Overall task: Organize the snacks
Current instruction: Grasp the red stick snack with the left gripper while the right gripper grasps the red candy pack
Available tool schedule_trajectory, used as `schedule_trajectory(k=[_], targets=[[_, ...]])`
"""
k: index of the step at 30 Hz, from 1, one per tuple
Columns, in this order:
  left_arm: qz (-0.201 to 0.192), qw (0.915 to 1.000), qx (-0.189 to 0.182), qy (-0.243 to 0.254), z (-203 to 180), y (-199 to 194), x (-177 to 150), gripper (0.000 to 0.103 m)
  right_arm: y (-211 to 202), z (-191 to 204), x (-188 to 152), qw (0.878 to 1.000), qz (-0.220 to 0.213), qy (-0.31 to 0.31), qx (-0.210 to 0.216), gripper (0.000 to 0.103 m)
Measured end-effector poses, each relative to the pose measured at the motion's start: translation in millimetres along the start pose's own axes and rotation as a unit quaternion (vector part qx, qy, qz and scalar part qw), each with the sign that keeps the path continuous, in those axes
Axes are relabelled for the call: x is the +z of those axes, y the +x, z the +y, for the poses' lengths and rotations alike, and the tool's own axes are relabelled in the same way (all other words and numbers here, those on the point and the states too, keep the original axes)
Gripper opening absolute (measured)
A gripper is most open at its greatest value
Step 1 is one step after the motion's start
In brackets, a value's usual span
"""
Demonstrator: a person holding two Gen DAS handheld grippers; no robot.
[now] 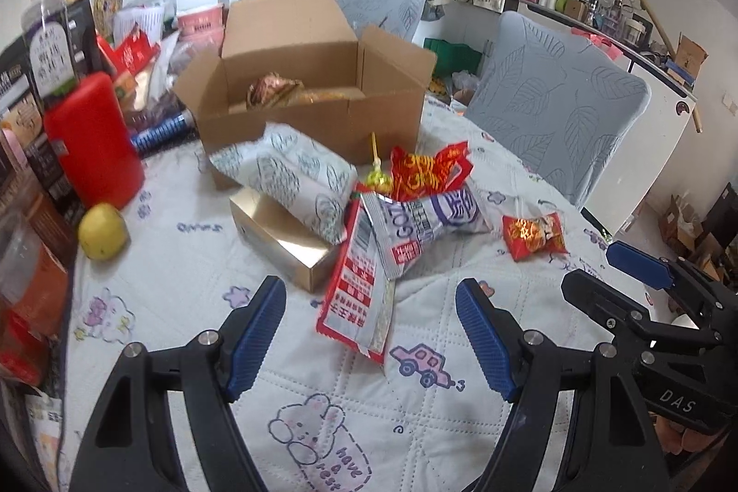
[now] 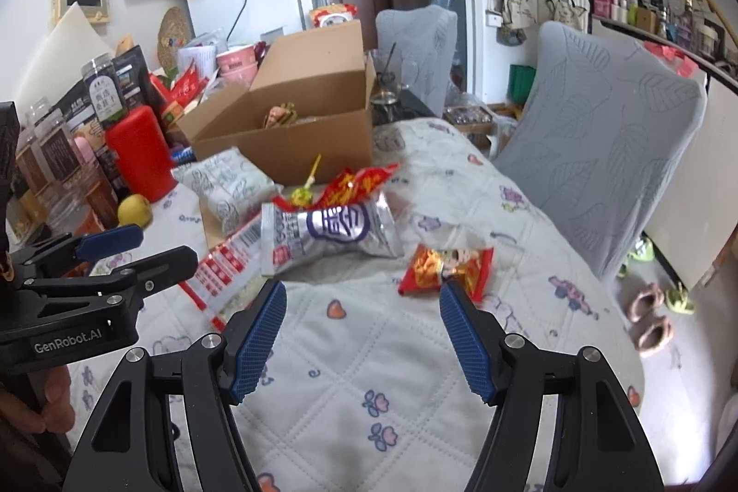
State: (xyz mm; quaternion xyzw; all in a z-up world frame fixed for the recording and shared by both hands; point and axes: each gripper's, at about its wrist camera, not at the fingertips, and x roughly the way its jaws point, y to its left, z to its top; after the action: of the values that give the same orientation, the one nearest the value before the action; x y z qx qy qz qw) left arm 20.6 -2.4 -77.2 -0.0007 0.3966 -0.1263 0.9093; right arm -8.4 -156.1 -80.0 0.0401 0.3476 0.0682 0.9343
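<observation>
The quilted surface [image 1: 350,409] runs out ahead of both grippers, and at its far side, well beyond the fingers, stands an open cardboard box [image 1: 318,77] with a wrapped snack or two already lying inside. Against the near wall of the box leans a white patterned pack [image 1: 295,174], propped over a gold box [image 1: 281,243], both ahead and a little left of the left gripper [image 1: 371,335]. Straight ahead of that gripper's fingers lies a long red-and-white packet [image 1: 355,289], its near end reaching almost between the fingertips; a silver bag [image 1: 424,224] rests across its far end. Behind the silver bag sit a crumpled red wrapper [image 1: 429,169] and a lollipop [image 1: 378,178]. A small red snack packet [image 2: 445,266] lies just beyond the right fingertip of the right gripper [image 2: 362,337].

Both pairs of fingers are spread and empty, angled down toward the loose snacks.

This looks like the reach stage of gathering: most snacks remain outside the box. The next move likely calls for the left fingers to slide forward astride the long packet and close on its thin edge, while the right fingers shift slightly right to straddle the small red packet. Both packets lie flat on soft quilting, so the fingers would need to come low to catch them.
</observation>
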Motion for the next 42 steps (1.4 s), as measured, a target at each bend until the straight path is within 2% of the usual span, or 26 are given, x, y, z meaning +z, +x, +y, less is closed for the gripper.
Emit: schedule_trajectory(k=[6, 16, 17, 18, 21, 24, 30, 33, 34, 35, 36, 38, 42], targets=[[0.027, 0.9984, -0.024, -0.044, 14.3, 28.6, -7.5, 0.076, 13.8, -13.7, -6.7, 1.000, 0.011, 0.019, 0.011, 0.070], [0.045, 0.9979, -0.002, -0.045, 15.2, 59.6, -1.1, 0.076, 37.2, -41.0, -1.9, 0.999, 0.028, 0.039, -0.019, 0.070], [0.046, 0.9980, 0.000, -0.043, 14.0, 62.4, -0.3, 0.074, 40.4, -44.2, -1.1, 0.999, 0.030, 0.042, -0.020, 0.070], [0.048, 0.9980, 0.002, -0.041, 13.3, 64.3, 0.3, 0.065, 44.4, -46.9, 0.9, 0.998, 0.033, 0.044, -0.020, 0.070], [0.061, 0.9976, 0.010, -0.030, 9.6, 70.9, 1.5, 0.048, 56.5, -51.7, 5.6, 0.998, 0.043, 0.041, -0.034, 0.070], [0.067, 0.9976, 0.009, -0.019, 6.7, 73.5, 1.4, 0.036, 71.7, -56.2, 9.7, 0.997, 0.057, 0.043, -0.039, 0.078], [0.060, 0.9981, -0.007, -0.012, 2.5, 65.8, 4.4, 0.016, 98.8, -61.6, 13.1, 0.993, 0.091, 0.054, -0.052, 0.078], [0.054, 0.9985, 0.000, 0.004, -5.3, 61.4, 4.0, 0.013, 104.9, -60.0, 12.9, 0.993, 0.093, 0.049, -0.058, 0.078], [0.053, 0.9986, 0.000, 0.006, -6.2, 60.1, 3.6, 0.013, 105.5, -58.3, 13.1, 0.993, 0.091, 0.044, -0.060, 0.075], [0.054, 0.9985, -0.001, 0.006, -6.3, 59.0, 2.9, 0.012, 105.0, -57.0, 13.0, 0.994, 0.088, 0.041, -0.057, 0.063], [0.054, 0.9985, -0.002, 0.006, -6.2, 58.1, 2.5, 0.012, 104.4, -56.1, 12.9, 0.994, 0.088, 0.039, -0.058, 0.060], [0.054, 0.9985, -0.003, 0.005, -5.6, 55.0, 1.3, 0.012, 102.1, -55.2, 13.3, 0.994, 0.085, 0.035, -0.055, 0.045], [0.048, 0.9988, -0.001, 0.006, -4.4, 42.7, -1.9, 0.011, 90.2, -54.9, 11.3, 0.996, 0.071, 0.039, -0.032, 0.043]])
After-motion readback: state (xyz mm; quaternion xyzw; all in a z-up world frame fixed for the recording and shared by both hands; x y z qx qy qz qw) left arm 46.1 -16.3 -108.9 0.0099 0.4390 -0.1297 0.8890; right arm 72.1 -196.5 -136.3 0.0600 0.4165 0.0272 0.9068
